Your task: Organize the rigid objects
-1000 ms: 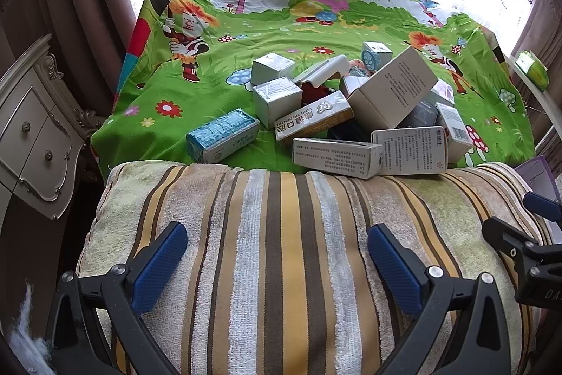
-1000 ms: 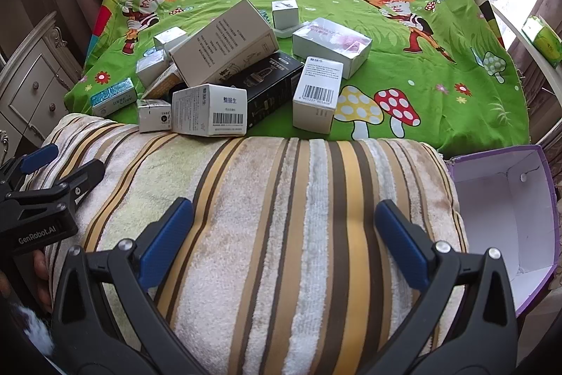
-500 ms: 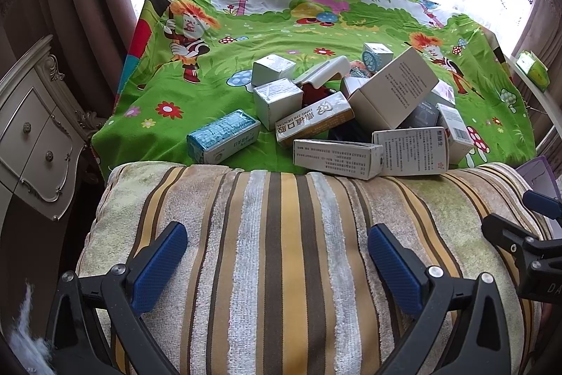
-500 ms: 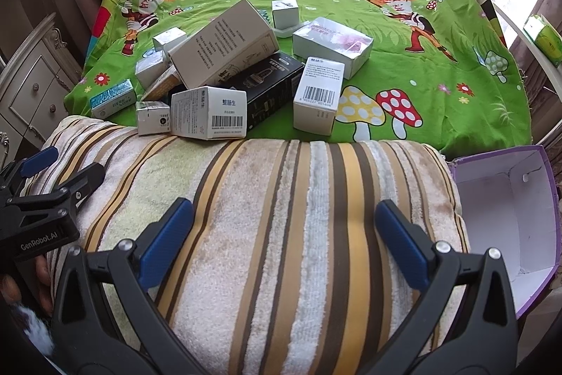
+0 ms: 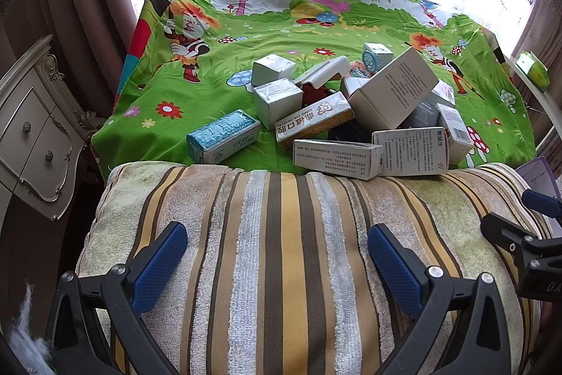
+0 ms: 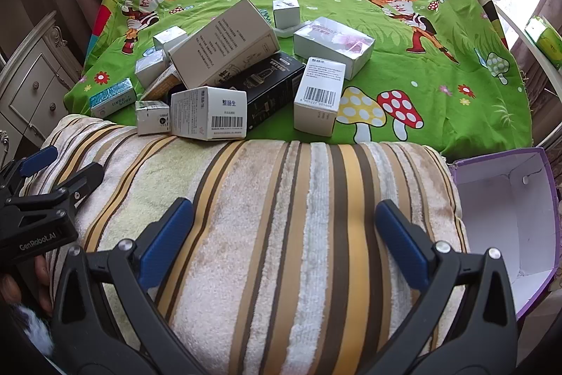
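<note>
Above the striped towel (image 6: 281, 234) both tools hover, and almost nothing has changed in the last second — only a very small drift of the two views, and no box has moved. The left gripper (image 5: 277, 255) and the right gripper (image 6: 284, 231) both stand released, jaws wide apart, with nothing between them.

The boxes still lie in one loose heap on the green cartoon cloth (image 6: 439, 86), just beyond the towel. A large white carton (image 6: 224, 44) leans tilted on a black box (image 6: 270, 86); a barcode box (image 6: 319, 95) stands upright beside them, and a teal box (image 5: 223, 136) lies apart at the left edge. The open purple-edged box (image 6: 505, 213) waits at the right, with nothing visible inside.

I judge that the sorting has not begun — the first pick is still to come.
</note>
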The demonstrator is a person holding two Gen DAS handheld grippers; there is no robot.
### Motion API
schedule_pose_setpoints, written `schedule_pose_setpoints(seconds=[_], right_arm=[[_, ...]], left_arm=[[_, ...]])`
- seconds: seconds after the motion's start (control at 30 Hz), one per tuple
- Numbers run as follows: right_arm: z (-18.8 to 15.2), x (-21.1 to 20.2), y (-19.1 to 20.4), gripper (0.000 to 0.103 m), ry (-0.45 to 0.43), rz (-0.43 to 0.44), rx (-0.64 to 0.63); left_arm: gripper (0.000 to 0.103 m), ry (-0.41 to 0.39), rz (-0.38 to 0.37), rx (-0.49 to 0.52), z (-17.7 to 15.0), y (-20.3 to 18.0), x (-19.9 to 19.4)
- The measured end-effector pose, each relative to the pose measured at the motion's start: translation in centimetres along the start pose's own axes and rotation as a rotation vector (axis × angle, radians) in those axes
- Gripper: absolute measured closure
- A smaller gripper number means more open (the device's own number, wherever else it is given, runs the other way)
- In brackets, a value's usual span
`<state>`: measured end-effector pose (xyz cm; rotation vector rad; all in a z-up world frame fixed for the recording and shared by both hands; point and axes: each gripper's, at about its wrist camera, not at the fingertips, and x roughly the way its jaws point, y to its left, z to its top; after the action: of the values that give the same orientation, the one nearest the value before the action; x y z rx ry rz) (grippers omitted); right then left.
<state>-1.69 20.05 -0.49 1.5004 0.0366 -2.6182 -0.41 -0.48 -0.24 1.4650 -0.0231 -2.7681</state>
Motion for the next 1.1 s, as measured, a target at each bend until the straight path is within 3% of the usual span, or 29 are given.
schedule_pose_setpoints(seconds=[0.53,0.83,1.1], right_arm=[[0.5,0.4,-0.8,0.000,0.017,0.058,0.007],[1.6,1.4,-0.7,0.000,0.037,0.081,-0.011],[3.3,2.4,-0.6,0.000,0.056,0.181,-0.032]], left_arm=[[0.000,-0.010,-0.027,-0.010,0.2,0.1,-0.3],[0.000,-0.012,-0.160,-0.033,2.3,0.1,0.1],[0.000,0.045,-0.326,-0.041,4.4,1.1,2.0]])
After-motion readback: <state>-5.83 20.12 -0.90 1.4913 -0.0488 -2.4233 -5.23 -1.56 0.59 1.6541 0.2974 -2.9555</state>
